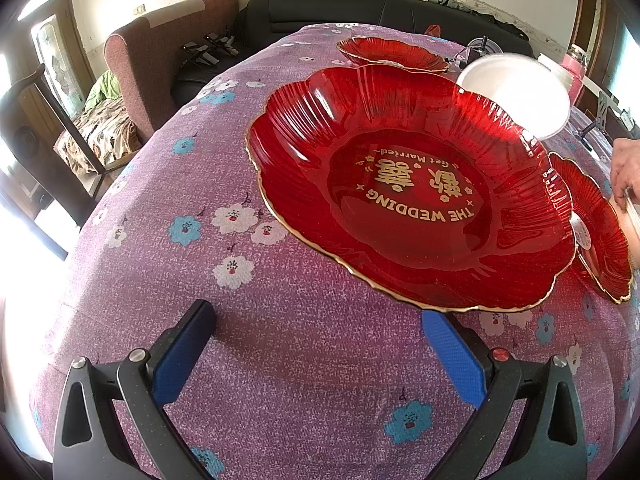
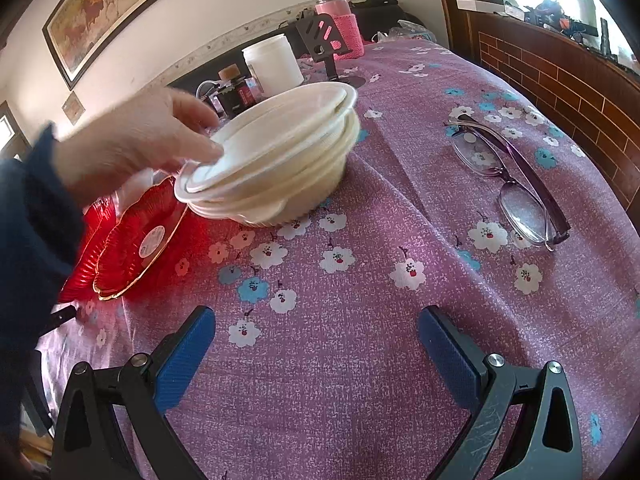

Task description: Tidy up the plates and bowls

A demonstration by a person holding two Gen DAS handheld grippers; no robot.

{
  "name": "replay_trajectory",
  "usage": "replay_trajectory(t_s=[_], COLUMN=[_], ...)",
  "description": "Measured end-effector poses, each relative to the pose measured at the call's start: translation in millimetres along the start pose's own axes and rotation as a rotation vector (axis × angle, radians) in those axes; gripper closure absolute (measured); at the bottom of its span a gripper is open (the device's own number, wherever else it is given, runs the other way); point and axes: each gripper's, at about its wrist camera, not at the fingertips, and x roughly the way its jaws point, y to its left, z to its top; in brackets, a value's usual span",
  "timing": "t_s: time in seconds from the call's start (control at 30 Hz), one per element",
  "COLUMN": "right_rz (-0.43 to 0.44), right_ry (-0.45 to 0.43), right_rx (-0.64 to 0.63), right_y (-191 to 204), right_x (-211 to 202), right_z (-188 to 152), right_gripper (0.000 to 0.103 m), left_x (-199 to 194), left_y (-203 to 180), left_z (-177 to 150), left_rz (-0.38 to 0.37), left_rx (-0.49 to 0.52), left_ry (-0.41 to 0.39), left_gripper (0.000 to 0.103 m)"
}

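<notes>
- The left gripper (image 1: 318, 336) hovers over a purple flowered tablecloth (image 1: 280, 380), its blue-padded jaws spread wide and holding nothing; its right finger tip sits just beside the near rim of a large red plate (image 1: 408, 200).
- The large red plate, gold-edged and lettered "THE WEDDING", lies flat on the cloth.
- A small red dish (image 1: 394, 54) sits beyond it; another red dish (image 1: 596, 236) lies at its right edge.
- A white bowl (image 1: 516, 92), blurred, shows behind the large plate.
- The right gripper (image 2: 316, 332) is likewise wide open and empty above the cloth.
- Ahead of it, a person's bare hand (image 2: 140, 140), in a dark sleeve, touches the top of a stack of white bowls (image 2: 272, 156).
- The stack stands just beside a red dish (image 2: 136, 240).
- A pair of glasses (image 2: 508, 176) lies to the right, well apart.
- A white jar (image 2: 274, 64) and a pink bottle (image 2: 338, 20) stand at the far end.
</notes>
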Motion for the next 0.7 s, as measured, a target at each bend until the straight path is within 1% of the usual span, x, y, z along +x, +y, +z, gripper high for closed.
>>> replay_trajectory(t_s=[0.7], right_rz=[-0.003], right_ry=[0.001], right_rx=[-0.003], right_y=[-1.8], right_x=[-0.4], right_z=[-0.9], right_gripper=[0.001], left_x=[0.0], left_y=[0.1], left_z=[0.0], left_rz=[0.000], left_rx=[0.000], left_ry=[0.000], left_gripper=[0.000])
